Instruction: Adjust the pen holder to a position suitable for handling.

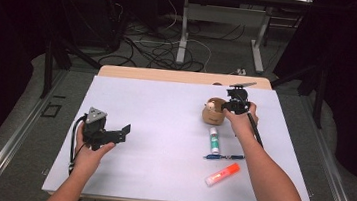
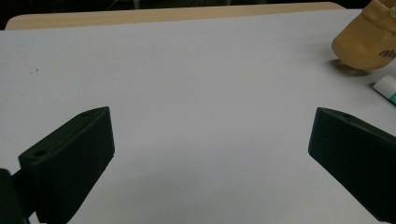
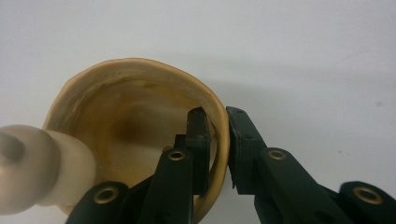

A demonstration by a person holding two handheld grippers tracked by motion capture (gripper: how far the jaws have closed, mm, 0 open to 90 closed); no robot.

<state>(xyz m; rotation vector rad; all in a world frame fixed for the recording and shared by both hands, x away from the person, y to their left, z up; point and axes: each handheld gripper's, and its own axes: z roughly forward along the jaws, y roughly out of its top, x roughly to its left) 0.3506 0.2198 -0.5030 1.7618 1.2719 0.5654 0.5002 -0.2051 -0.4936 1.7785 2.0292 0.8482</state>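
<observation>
On the desk (image 1: 162, 144), your right gripper (image 3: 219, 140) pinches the rim of the tan cup (image 3: 140, 116) at the far right, one jaw inside the wall and one outside. Your left gripper (image 1: 115, 134) hovers well apart at the near left, jaws spread wide. Near the cup lie a glue stick (image 1: 214, 140), an orange marker (image 1: 222, 174) and a blue pen (image 1: 223, 157).

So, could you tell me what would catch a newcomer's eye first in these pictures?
Probably the right claw at the far side of the white table, pinching the rim of a tan cup, one jaw inside and one outside. Next, the left claw held wide open at the near left, with nothing between its jaws. Then the bright orange marker lying near the front edge, beside a glue stick and a blue pen.
</observation>
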